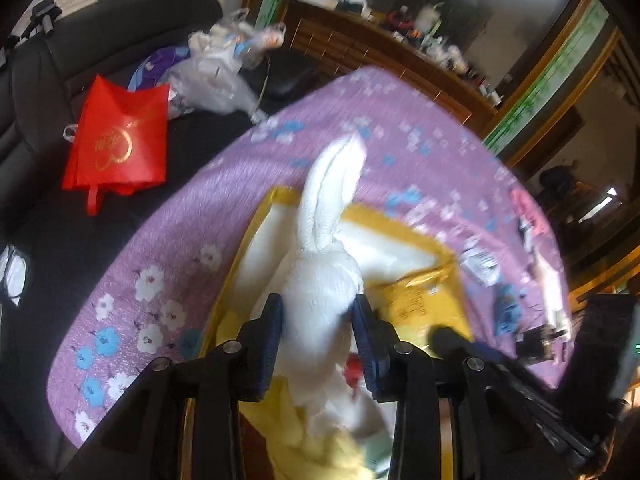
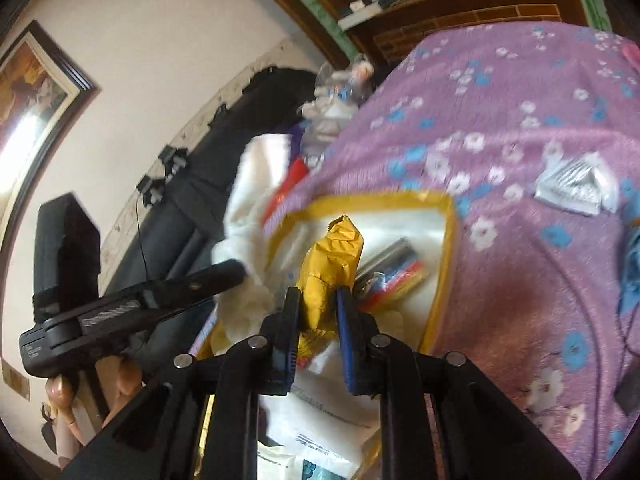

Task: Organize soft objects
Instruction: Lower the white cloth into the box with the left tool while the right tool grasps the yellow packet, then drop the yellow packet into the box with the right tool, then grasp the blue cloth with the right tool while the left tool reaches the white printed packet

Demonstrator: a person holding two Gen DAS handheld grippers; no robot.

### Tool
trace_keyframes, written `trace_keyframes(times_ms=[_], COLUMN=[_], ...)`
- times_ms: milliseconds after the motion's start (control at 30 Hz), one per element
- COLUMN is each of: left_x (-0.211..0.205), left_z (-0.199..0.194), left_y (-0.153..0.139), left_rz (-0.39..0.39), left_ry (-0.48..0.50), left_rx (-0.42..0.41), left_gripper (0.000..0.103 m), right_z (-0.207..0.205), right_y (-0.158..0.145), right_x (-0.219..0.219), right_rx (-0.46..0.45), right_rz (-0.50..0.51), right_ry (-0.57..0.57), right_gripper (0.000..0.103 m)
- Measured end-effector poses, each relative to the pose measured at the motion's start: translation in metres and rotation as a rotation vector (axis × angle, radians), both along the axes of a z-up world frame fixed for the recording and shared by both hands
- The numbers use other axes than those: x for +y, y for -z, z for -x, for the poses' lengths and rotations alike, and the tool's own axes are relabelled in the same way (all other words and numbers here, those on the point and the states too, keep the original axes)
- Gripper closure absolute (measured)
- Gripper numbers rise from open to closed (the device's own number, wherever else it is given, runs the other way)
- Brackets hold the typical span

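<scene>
White knitted plush [image 1: 324,264] sat clamped in the left gripper [image 1: 318,320], ears forward, directly above the gold-rimmed box [image 1: 256,220] on the floral cloth [image 1: 168,240]. Right gripper [image 2: 318,320] pinched crumpled gold wrapping [image 2: 332,256] over the same box, probably to clear room.

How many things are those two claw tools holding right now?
2. The left gripper is clamped on a white plush rabbit, over the yellow-rimmed box. The right gripper pinches a crumpled gold packet above the same box. Anything beneath them is hidden.
</scene>
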State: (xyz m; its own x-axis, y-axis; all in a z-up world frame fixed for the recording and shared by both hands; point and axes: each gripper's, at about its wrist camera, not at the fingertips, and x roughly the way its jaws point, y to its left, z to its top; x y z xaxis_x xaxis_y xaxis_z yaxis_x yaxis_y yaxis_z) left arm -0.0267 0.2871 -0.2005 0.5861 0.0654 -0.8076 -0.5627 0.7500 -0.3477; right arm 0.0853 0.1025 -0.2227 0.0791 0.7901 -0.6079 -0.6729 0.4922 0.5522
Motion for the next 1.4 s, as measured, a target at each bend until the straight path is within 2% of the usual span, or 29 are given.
trace_keyframes(times_ms=[67,167,233,267,300,333,367,400,567,667,767,900,1000,1067,1200,1233,1267,1300,1400], left_x=[0.002,0.004,0.0,-0.003,-0.005,-0.009,-0.015,-0.017,-0.046,-0.068,-0.091,-0.116,-0.128,-0.132,-0.129,-0.128,-0.128,-0.129,-0.128], left_z=[-0.002,-0.003,0.005,0.01,0.014,0.019,0.024,0.028,0.049,0.055,0.053,0.043,0.04,0.041,0.04,0.04,0.041,0.041,0.04], left_y=[0.009,0.016,0.011,0.006,0.0,-0.005,-0.012,-0.017,-0.037,-0.046,-0.047,-0.047,-0.047,-0.047,-0.046,-0.046,-0.046,-0.046,-0.048], left_rz=[-0.001,0.022,0.008,-0.006,-0.027,-0.056,-0.103,-0.128,-0.147,-0.157,-0.125,-0.128,-0.133,-0.132,-0.109,-0.104,-0.104,-0.11,-0.114], left_ry=[-0.014,-0.007,-0.026,-0.027,-0.029,-0.036,-0.053,-0.061,-0.048,-0.019,0.014,0.066,0.086,0.101,0.088,0.091,0.093,0.095,0.094], left_rx=[-0.007,-0.01,-0.031,-0.052,-0.07,-0.081,-0.085,-0.083,-0.131,-0.165,-0.185,-0.189,-0.189,-0.19,-0.191,-0.191,-0.193,-0.195,-0.198], left_gripper=[0.06,0.053,0.048,0.038,0.032,0.026,0.026,0.026,0.026,0.026,0.025,0.025,0.025,0.025,0.025,0.025,0.025,0.025,0.025], right_z=[0.002,0.005,0.005,0.005,0.004,0.003,0.002,0.001,0.0,-0.008,-0.024,-0.058,-0.069,-0.072,-0.083,-0.082,-0.08,-0.078,-0.074], right_y=[0.001,0.004,0.003,0.002,-0.001,-0.005,-0.008,-0.012,-0.026,-0.033,-0.038,-0.026,-0.017,-0.01,0.02,0.025,0.026,0.025,0.017], right_x=[0.003,0.008,0.006,0.004,-0.001,-0.007,-0.012,-0.019,-0.045,-0.071,-0.093,-0.104,-0.087,-0.078,-0.065,-0.063,-0.063,-0.063,-0.069], right_rx=[-0.037,-0.022,-0.034,-0.043,-0.043,-0.038,-0.032,-0.035,-0.071,-0.13,-0.188,-0.212,-0.303,-0.364,-0.376,-0.416,-0.424,-0.415,-0.413], right_rz=[0.019,0.021,0.018,0.011,-0.01,-0.03,-0.06,-0.087,-0.094,0.003,0.122,0.382,0.519,0.607,0.746,0.777,0.773,0.768,0.729], right_ry=[0.002,-0.028,-0.021,-0.016,-0.005,0.003,0.012,0.016,0.068,0.168,0.283,0.409,0.412,0.455,0.463,0.48,0.482,0.479,0.48], right_gripper=[0.085,0.084,0.082,0.076,0.065,0.058,0.047,0.045,0.045,0.045,0.046,0.046,0.046,0.046,0.047,0.048,0.056,0.076,0.082])
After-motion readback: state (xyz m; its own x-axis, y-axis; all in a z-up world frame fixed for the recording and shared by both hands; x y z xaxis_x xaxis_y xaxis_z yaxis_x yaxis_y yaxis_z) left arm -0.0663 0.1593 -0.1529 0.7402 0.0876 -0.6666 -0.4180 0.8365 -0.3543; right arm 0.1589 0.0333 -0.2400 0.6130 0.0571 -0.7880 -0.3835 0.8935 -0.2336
